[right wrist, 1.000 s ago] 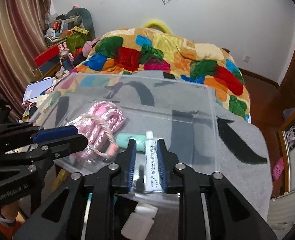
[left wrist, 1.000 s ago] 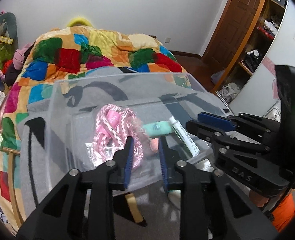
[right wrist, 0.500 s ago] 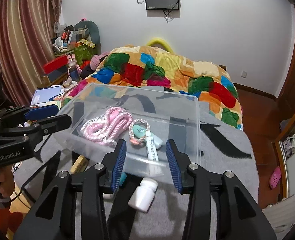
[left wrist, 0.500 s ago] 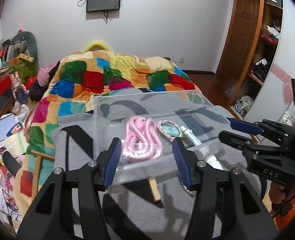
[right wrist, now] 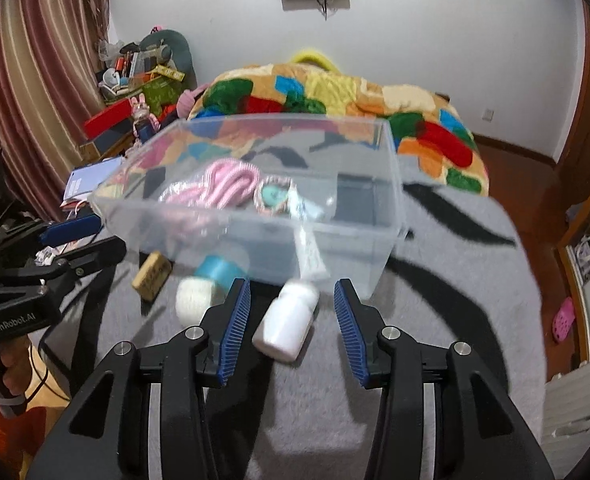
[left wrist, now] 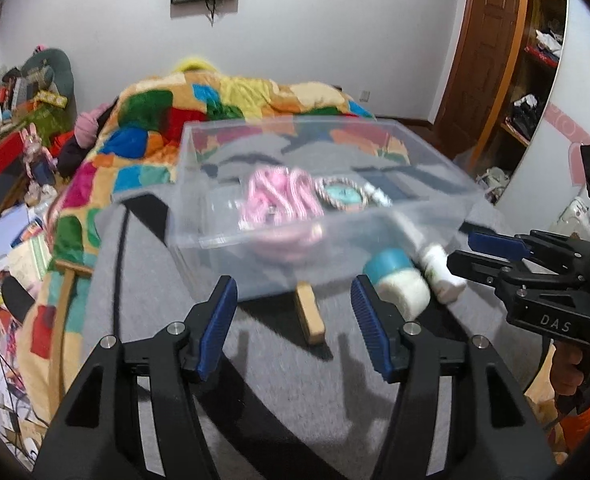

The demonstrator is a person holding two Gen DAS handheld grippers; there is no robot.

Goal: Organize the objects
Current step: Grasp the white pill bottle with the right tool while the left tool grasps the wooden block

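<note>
A clear plastic bin (left wrist: 215,216) (right wrist: 387,208) stands on the grey blanket. It holds a pink rope (left wrist: 275,196) (right wrist: 223,180), a teal trinket in a beaded ring (left wrist: 341,194) (right wrist: 275,196) and a white tube (right wrist: 309,252). In front of the bin lie a wooden block (left wrist: 310,314) (right wrist: 152,270), a teal-and-white roll (left wrist: 397,284) (right wrist: 205,286) and a white bottle (left wrist: 443,270) (right wrist: 289,322). My left gripper (left wrist: 295,330) is open and empty, short of the block. My right gripper (right wrist: 291,332) is open with the bottle between its fingers, untouched.
The grey blanket (left wrist: 279,392) (right wrist: 455,300) with black stripes covers the near surface. A patchwork quilt (left wrist: 223,100) lies behind. Clutter fills the left side (right wrist: 135,76). A wooden door and shelves (left wrist: 491,48) stand at right.
Both grippers have opened, let go of the bin's near wall and pulled back. The block, roll and bottle in front of the bin have come into view.
</note>
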